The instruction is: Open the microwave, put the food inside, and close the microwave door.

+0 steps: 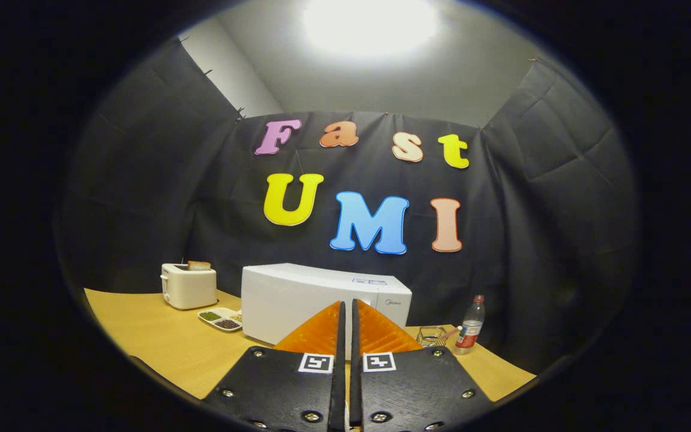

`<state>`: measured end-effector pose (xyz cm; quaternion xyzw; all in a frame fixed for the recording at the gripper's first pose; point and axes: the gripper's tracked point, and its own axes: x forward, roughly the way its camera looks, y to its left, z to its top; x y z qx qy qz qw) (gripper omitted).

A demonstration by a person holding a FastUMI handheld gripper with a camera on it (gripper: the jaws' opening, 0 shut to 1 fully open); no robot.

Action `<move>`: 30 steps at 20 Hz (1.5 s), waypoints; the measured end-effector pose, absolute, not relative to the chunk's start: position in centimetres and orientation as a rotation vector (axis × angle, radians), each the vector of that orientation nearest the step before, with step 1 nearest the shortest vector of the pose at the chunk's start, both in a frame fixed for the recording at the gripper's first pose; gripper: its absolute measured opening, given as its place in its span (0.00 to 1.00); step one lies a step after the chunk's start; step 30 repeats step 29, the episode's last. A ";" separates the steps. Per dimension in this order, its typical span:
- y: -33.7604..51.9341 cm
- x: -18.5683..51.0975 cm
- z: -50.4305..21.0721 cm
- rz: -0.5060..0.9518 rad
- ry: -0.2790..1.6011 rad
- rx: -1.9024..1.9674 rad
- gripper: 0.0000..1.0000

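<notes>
Right now my gripper (348, 312), fingers pressed together and holding nothing, points straight at the white box-shaped microwave (321, 300) on the wooden bench (159, 336), its long side across me.

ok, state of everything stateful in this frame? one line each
White box-shaped microwave: door closed, just beyond the fingertips.
Gripper: fingers together, holding nothing.
White toaster: bread slice sticking up from slot.
Clear plastic bottle: upright, capped.
White divided dish: holds dark and green fillings.
</notes>
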<state>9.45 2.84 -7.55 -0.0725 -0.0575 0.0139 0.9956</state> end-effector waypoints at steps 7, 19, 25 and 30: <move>2.3 5.7 -8.1 0.109 0.011 0.015 0.03; 0.5 2.2 -4.9 0.065 0.040 0.038 0.82; 0.6 0.5 -4.5 0.008 0.034 0.019 0.98; 0.3 0.9 -4.6 0.008 0.044 -0.001 0.98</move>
